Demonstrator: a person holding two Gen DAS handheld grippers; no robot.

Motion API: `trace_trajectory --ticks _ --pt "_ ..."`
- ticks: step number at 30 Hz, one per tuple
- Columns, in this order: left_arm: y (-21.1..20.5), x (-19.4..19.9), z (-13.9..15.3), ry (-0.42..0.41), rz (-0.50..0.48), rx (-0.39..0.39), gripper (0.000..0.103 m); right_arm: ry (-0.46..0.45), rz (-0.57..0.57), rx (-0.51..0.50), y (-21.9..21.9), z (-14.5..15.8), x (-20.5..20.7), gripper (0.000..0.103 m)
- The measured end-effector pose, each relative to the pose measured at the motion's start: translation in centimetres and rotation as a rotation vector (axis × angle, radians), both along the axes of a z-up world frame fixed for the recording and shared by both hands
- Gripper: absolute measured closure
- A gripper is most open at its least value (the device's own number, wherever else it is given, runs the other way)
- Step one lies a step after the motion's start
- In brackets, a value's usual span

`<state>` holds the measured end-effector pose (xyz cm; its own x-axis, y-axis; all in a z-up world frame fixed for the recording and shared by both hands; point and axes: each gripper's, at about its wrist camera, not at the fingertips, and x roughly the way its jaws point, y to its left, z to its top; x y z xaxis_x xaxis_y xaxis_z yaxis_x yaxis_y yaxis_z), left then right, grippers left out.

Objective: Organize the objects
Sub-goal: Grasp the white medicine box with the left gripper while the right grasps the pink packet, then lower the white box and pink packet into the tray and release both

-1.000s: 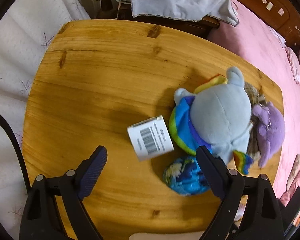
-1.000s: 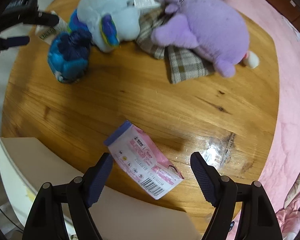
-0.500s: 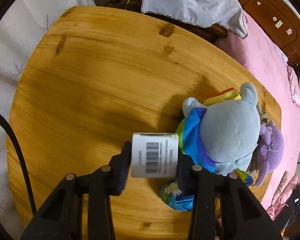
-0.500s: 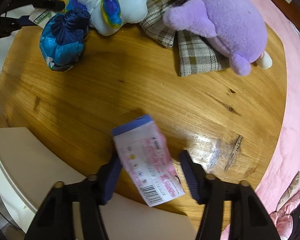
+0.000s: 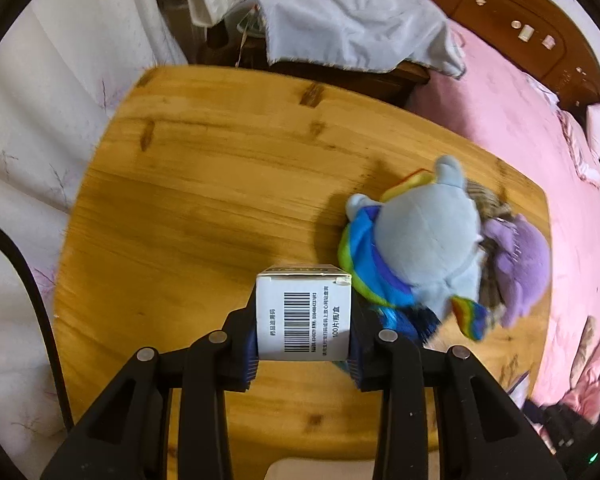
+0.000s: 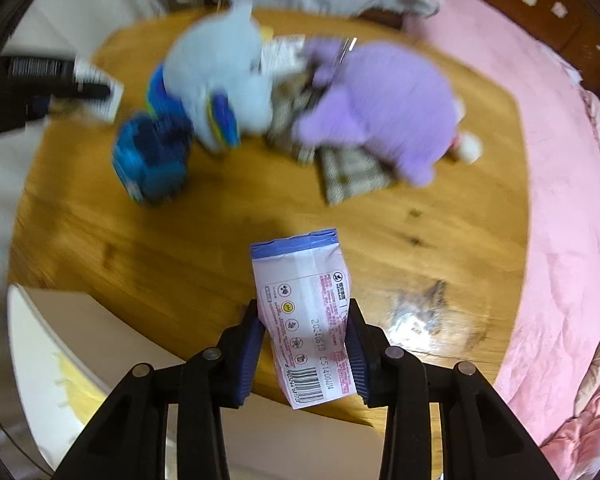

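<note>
Gripping a small white cardboard box (image 5: 304,316) with a barcode label, the left gripper (image 5: 303,340) has its 2 blue-padded jaws pressed against the box's sides; box held above the oval wooden table (image 5: 204,200), barcode face toward the camera. Just right of the box: light-blue plush pony with rainbow mane (image 5: 424,236), lying on the table. Purple plush toy (image 5: 524,260) beside it, farther right, touching it; a plaid cloth shows between them. Blue patterned pouch (image 6: 152,160) sits near the pony, blurred in the right wrist view.

Right gripper (image 6: 304,344): jaws closed narrow on a pink-and-white plastic packet with a blue top edge (image 6: 304,312), packet upright and slightly tilted, lower end with barcode hanging between the fingers, above the table's near edge. White tray-like surface (image 6: 40,340) below left of this gripper. Pink bedspread (image 5: 540,128) borders the table on the right; grey cloth (image 5: 348,20) draped over dark furniture beyond the far edge.
</note>
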<state>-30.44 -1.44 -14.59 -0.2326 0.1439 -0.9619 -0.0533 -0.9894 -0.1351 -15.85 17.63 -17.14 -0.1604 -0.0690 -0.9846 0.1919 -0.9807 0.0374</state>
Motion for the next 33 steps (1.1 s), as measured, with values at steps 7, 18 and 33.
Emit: trace_trajectory --ticks 7,18,33 --pt "0.9 4.3 5.8 0.072 -0.091 -0.006 0.066 0.148 -0.121 -0.115 1.2 7.0 1.0 0.064" --pt "2.1 13.7 13.7 0.18 -0.256 0.008 0.066 0.349 -0.167 -0.323 1.1 16.3 8.0 0.064" --pt "3.8 23.7 15.3 0.28 -0.391 0.017 0.065 0.562 -0.193 -0.467 -0.5 20.5 18.1 0.063"
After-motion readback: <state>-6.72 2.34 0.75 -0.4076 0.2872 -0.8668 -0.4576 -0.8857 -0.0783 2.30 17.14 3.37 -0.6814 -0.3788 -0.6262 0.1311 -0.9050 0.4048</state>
